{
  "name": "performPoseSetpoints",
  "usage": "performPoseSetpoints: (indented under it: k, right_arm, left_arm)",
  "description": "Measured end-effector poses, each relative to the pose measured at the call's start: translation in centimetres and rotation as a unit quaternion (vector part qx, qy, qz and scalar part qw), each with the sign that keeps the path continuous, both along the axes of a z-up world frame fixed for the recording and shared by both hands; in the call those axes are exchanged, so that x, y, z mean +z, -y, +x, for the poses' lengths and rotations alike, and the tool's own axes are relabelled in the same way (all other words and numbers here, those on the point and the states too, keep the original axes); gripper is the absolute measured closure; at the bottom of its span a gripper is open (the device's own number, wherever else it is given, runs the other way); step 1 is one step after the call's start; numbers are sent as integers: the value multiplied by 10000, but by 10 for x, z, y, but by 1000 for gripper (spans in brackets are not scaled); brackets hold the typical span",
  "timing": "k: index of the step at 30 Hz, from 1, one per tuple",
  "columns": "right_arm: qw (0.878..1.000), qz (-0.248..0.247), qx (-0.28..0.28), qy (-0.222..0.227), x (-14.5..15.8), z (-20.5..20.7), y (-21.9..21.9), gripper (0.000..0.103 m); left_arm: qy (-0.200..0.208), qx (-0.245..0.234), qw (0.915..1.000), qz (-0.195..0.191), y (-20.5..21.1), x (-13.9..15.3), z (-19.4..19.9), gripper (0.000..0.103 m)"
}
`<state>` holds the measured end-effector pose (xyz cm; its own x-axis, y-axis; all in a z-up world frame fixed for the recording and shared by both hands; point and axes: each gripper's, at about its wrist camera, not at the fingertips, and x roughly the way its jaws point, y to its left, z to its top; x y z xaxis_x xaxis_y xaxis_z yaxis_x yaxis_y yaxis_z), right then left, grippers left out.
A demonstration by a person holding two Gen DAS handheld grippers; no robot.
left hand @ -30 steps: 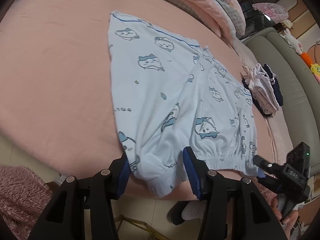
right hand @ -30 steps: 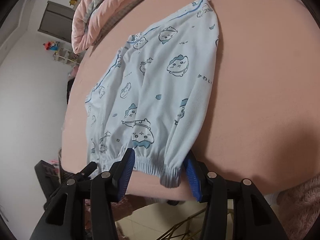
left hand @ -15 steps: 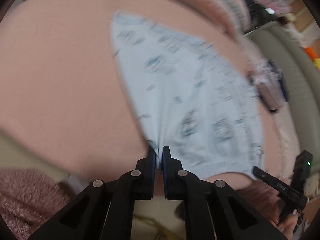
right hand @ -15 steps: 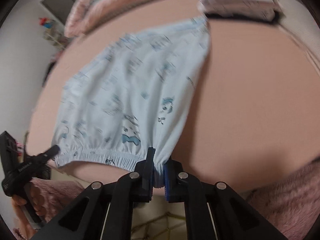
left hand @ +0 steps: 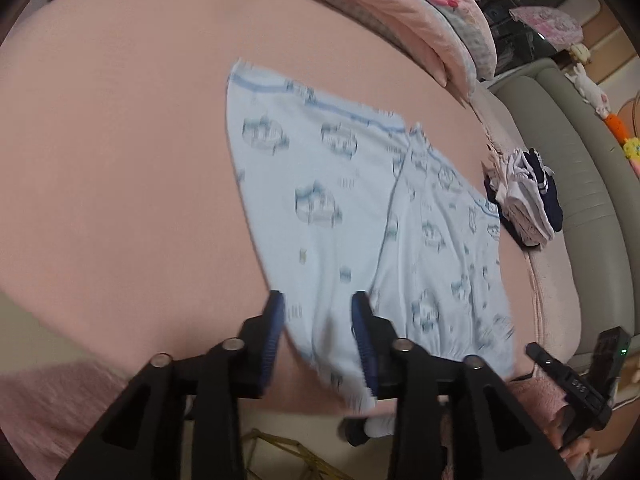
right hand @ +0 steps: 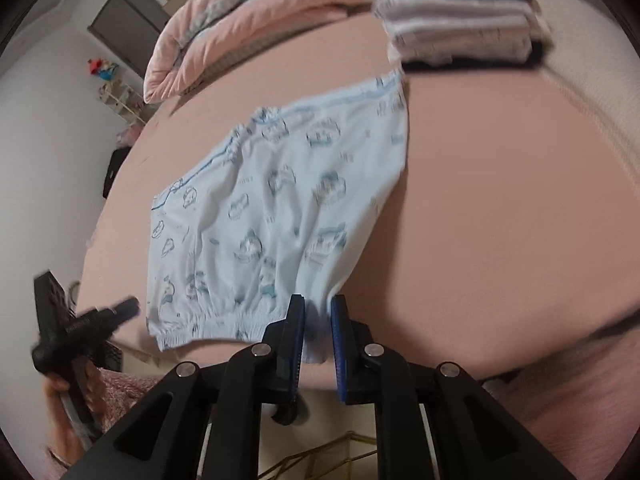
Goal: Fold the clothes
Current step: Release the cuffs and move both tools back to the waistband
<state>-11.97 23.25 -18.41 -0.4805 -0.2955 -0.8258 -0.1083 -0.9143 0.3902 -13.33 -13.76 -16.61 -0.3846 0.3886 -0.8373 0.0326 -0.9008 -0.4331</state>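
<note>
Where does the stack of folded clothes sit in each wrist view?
Left wrist: stack of folded clothes at right of centre, beside the light-blue printed garment.
Right wrist: stack at top right, beyond the garment.
Shared landmark: folded pink quilt.

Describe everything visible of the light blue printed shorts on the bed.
The shorts are thin pale blue fabric with a cartoon print, dark blue piping at the far hems and a gathered elastic waistband at the near bed edge. They lie spread on the pink bed. Waistband corners sit between each gripper's pads, left gripper, right gripper.
</note>
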Motion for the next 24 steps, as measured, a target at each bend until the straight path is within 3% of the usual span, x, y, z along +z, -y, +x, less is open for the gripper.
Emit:
performPoseSetpoints:
  k: [4,5,6,7,12,15,18,20,24]
  right_arm:
    - [9987,393,316,-110,31,0,-12,89]
    - [9983,428,367,-123,37,-8,-14,75]
    - [9979,480,442,-61,38,-20,-14,55]
    - [9967,625,512,49,34,-32,-11,51]
    - [9881,1256,844,280,18,-90,13,51]
    - [9842,1436,991,300,12,-123,22,51]
    - [9736,1992,1025,434,-9,-149,25,51]
    - [9773,1921,778,443,-20,-154,11,52]
    - [9870,1558,134,365,-30,-157,-34,51]
  left_arm:
    - [33,-373,9987,-339,-9,3,-30,69]
    - [25,-476,9982,-360,-13,4,-36,69]
    - [-7,-624,9974,-367,-23,3,-44,69]
    - [-66,-792,9961,-381,-32,4,-50,69]
    - [-366,-1377,9872,-715,-75,-1,-90,69]
    - [-294,-1633,9830,-787,-96,-14,-119,70]
    - [-251,-2102,9746,-734,-126,-23,-140,70]
    - [-421,-2261,9702,-767,-145,-18,-148,70]
    - [-561,-2118,9726,-773,-168,-14,-188,70]
